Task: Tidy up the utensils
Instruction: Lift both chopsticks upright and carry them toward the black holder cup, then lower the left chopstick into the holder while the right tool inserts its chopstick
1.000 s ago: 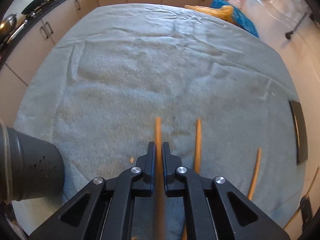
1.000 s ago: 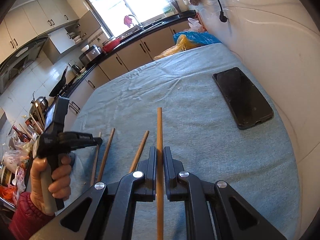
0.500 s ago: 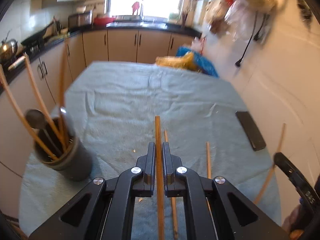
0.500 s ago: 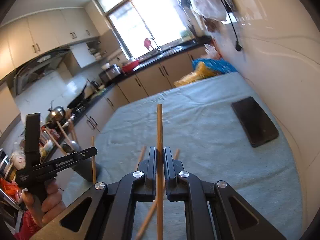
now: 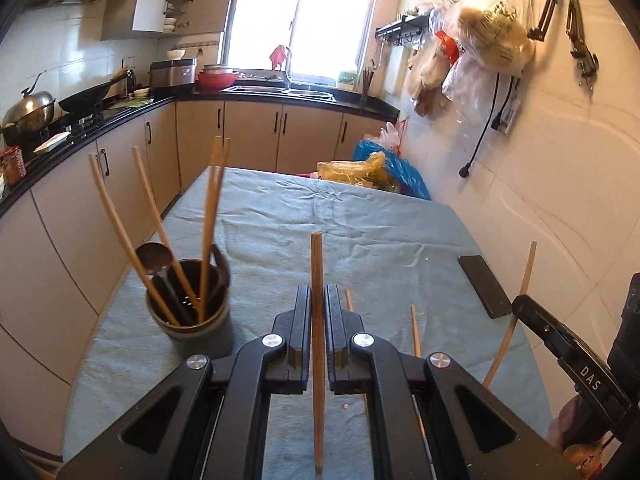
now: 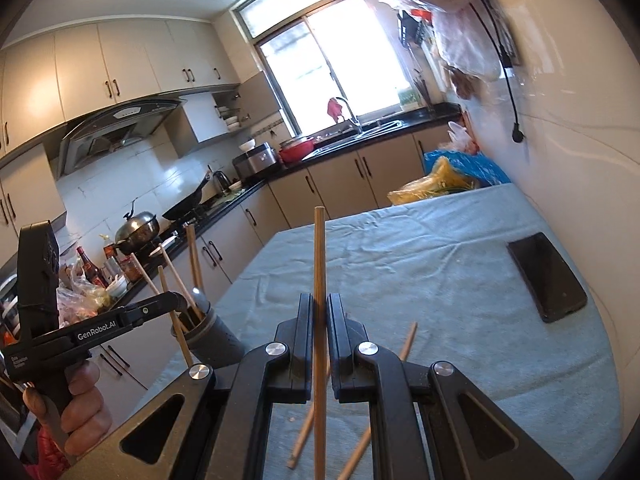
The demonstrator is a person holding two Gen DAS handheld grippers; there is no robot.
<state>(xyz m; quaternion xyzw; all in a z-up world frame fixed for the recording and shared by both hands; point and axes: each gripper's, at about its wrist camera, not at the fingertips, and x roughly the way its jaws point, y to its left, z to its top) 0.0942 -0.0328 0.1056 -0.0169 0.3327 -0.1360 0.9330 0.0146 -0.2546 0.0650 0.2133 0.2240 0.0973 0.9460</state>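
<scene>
White "GenRobot.AI" marks left tongs [image 6: 182,304]; both tongs, right [image 6: 319,320], clench one chopstick [image 6: 319,264] each

Both tools are up off the worktop, pointing slightly down. Left tool [image 5: 318,312] has its jaws clamped tight on a chopstick [image 5: 317,272]; right tool [image 6: 319,320] likewise pinches its own chopstick [image 6: 319,256]. Left hand [image 6: 80,404] wraps the grip.

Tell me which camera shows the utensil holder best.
The left wrist view: the utensil holder shows whole, with chopsticks and a ladle inside. In the right wrist view the left gripper partly hides it.
</scene>
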